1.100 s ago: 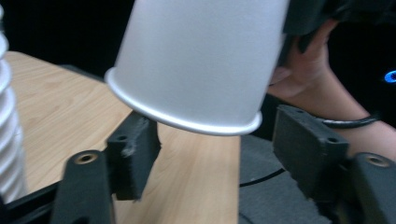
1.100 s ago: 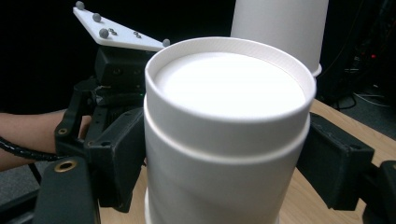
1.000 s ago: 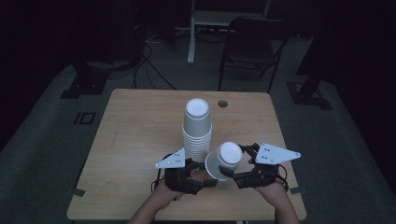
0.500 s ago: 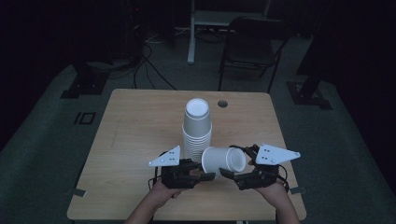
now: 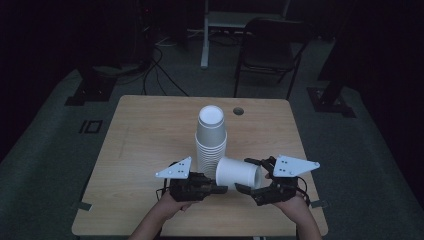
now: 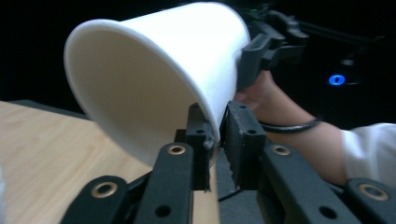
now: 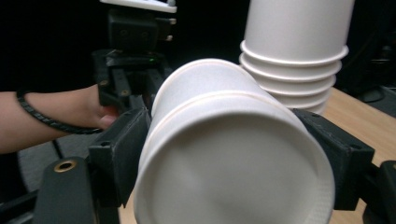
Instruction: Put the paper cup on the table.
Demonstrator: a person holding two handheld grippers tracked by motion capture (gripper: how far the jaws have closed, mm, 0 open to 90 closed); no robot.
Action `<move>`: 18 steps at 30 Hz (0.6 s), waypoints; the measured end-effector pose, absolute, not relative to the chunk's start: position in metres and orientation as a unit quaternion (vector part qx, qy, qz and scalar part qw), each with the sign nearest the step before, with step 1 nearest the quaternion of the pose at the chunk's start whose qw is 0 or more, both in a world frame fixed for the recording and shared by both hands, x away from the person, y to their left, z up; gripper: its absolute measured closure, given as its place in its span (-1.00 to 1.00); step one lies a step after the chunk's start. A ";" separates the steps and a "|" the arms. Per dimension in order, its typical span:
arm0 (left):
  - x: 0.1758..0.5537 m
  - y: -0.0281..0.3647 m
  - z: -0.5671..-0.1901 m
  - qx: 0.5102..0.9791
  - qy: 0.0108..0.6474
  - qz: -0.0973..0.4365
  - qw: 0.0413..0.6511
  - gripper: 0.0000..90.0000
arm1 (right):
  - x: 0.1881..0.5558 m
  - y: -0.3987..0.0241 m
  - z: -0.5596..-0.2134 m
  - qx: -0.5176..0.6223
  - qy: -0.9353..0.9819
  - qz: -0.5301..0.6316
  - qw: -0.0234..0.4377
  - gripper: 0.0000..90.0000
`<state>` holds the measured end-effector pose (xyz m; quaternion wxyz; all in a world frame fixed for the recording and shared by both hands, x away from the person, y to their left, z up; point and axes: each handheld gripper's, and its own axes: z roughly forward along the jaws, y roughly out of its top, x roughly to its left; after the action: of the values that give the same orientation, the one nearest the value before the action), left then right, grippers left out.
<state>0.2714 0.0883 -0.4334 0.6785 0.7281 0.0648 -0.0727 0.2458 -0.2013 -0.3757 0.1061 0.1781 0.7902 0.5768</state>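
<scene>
Pinching cup (image 6: 154, 79) rim, left tongs (image 6: 215, 135) just closed; right tongs (image 7: 233, 154) unmoved.

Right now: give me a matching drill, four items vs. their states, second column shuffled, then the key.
1. loose cup
2. cup stack
3. left tool
4. right tool

A. upright, mid-table
B. pinches the cup's rim
C. on its side, off the table, held between both tools
D. clamps the cup's body near its base

Pairs: 1-C, 2-A, 3-B, 4-D
</scene>
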 end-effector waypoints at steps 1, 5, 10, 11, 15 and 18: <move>0.272 0.089 -0.434 0.729 0.059 -0.076 0.678 0.83 | 0.246 -0.201 -0.376 0.179 0.792 0.575 0.105 -0.53; 0.271 0.089 -0.436 0.728 0.054 -0.078 0.679 0.88 | 0.249 -0.202 -0.378 0.173 0.797 0.572 0.085 -0.53; 0.270 0.088 -0.438 0.740 0.048 -0.075 0.667 0.90 | 0.252 -0.202 -0.381 0.172 0.806 0.561 0.074 -0.56; 0.270 0.087 -0.438 0.742 0.048 -0.078 0.664 0.91 | 0.253 -0.202 -0.382 0.173 0.810 0.555 0.073 -0.56; 0.270 0.087 -0.439 0.748 0.048 -0.072 0.658 0.92 | 0.256 -0.202 -0.384 0.173 0.820 0.542 0.068 -0.58; 0.270 0.087 -0.440 0.749 0.055 -0.072 0.656 0.92 | 0.257 -0.201 -0.383 0.174 0.823 0.536 0.069 -0.58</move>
<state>0.2704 0.0869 -0.4403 0.6558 0.7495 0.0546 -0.0724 0.2571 -0.2015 -0.3834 0.0692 0.1740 0.8229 0.5364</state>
